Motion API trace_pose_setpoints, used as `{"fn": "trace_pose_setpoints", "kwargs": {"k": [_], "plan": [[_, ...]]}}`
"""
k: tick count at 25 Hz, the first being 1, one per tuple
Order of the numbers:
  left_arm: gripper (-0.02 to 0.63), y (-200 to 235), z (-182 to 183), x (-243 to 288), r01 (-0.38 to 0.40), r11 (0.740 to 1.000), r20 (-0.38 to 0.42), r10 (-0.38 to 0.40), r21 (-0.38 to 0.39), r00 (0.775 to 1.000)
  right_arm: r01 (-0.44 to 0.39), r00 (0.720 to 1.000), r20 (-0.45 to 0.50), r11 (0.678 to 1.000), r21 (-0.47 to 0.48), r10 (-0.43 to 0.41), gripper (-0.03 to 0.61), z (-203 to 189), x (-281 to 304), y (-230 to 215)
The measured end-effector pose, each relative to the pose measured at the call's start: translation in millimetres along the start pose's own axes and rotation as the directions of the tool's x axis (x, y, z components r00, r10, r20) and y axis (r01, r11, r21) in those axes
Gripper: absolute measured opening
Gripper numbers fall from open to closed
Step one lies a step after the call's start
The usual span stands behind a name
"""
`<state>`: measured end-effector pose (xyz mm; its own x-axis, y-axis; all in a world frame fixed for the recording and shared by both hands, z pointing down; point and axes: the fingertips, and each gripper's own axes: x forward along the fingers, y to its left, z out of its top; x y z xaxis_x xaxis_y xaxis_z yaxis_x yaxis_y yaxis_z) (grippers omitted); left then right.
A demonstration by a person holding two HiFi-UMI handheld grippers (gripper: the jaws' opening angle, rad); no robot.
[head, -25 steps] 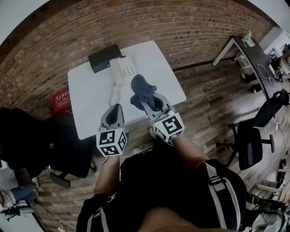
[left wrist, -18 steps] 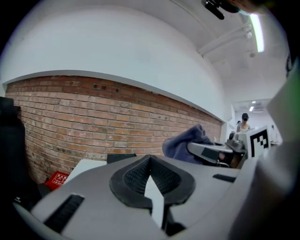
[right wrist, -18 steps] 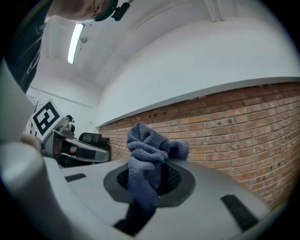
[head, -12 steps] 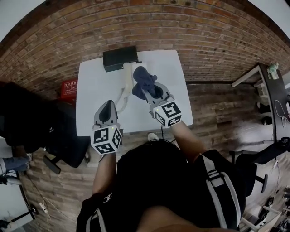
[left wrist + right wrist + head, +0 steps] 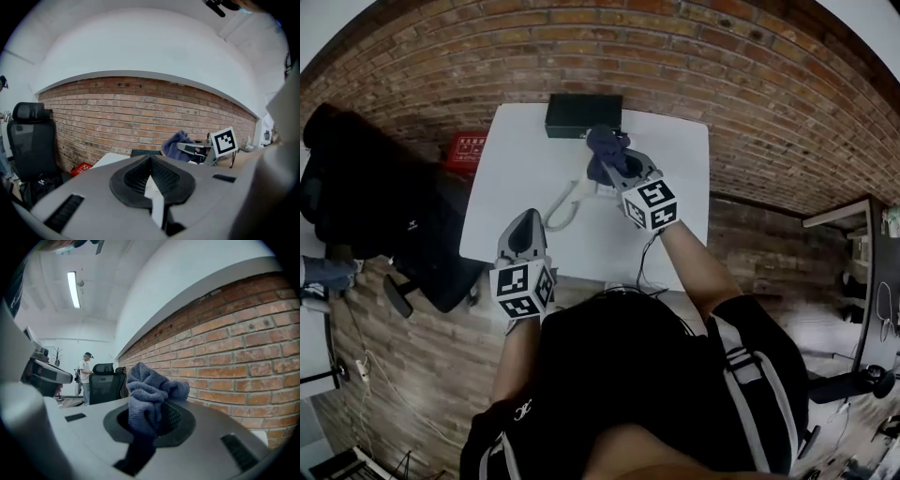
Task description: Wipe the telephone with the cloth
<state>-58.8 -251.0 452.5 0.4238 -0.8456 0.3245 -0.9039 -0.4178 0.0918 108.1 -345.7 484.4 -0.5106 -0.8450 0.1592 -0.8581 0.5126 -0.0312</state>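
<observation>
Since a second ago my right gripper (image 5: 615, 165) has carried the dark blue terry cloth (image 5: 605, 148) further up the white rectangular table (image 5: 680, 192), so it now sits near the far edge, just in front of the black flat box (image 5: 583, 114). Back then the keypad of the white desk telephone (image 5: 584, 190) was in plain sight; now the cloth and gripper cover most of it. My left gripper (image 5: 525, 223) hasn't really gone anywhere and is still at the near edge, left of the middle.

Quick count: two grippers, one cloth, one telephone, one black box, one table, one red plastic crate (image 5: 469, 148) on the floor by the far left corner, and one black office chair (image 5: 380, 211) off the left edge.

Hard to see: the phone's body is white on white and mostly buried, so I can't tell if the cloth actually touches it. Only its curly white cord (image 5: 561, 210) shows clearly, trailing toward the near edge.

Jaws: the right gripper's are clamped on the cloth, which bunches up above them. The left gripper's are pressed together with nothing between them. A person (image 5: 85, 373) stands far off in the right gripper view, too small to make out.
</observation>
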Motion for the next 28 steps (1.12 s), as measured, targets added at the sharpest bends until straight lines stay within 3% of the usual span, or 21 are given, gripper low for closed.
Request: {"fn": "trace_pose_setpoints", "kwargs": {"k": [6, 10, 13, 17, 21, 28], "plan": [[0.0, 10.1, -4.2, -4.0, -0.084, 0.996, -0.003, 0.084, -0.015, 0.996, -0.021, 0.992, -0.121, 0.999, 0.047, 0.027, 0.036, -41.1, 54.5, -35.3], [0.0, 21.0, -5.8, -8.3, -0.136, 0.99, -0.013, 0.136, -0.023, 0.991, -0.055, 0.965, -0.25, 0.994, 0.096, 0.078, 0.035, -77.3, 91.5, -51.9], [0.0, 30.0, -11.0, -11.9, -0.169, 0.984, -0.028, 0.168, -0.052, 0.985, -0.061, 0.952, -0.289, 0.987, 0.148, 0.102, 0.036, -92.7, 109.1, -61.8], [0.0, 38.9, -14.1, -16.2, -0.202, 0.974, -0.031, 0.2, -0.1, 0.979, -0.028, 0.937, -0.338, 0.984, 0.174, 0.086, 0.035, -115.0, 126.4, -74.5], [0.0, 39.0, -16.6, -17.3, -0.21, 0.971, -0.035, 0.207, -0.113, 0.978, 0.012, 0.898, -0.438, 0.993, 0.117, 0.041, 0.037, -143.5, 131.2, -82.0], [0.0, 40.2, -19.1, -18.0, -0.235, 0.967, -0.04, 0.232, -0.1, 0.972, 0.077, 0.904, -0.426, 0.99, 0.116, -0.02, 0.037, -148.0, 137.2, -81.2]]}}
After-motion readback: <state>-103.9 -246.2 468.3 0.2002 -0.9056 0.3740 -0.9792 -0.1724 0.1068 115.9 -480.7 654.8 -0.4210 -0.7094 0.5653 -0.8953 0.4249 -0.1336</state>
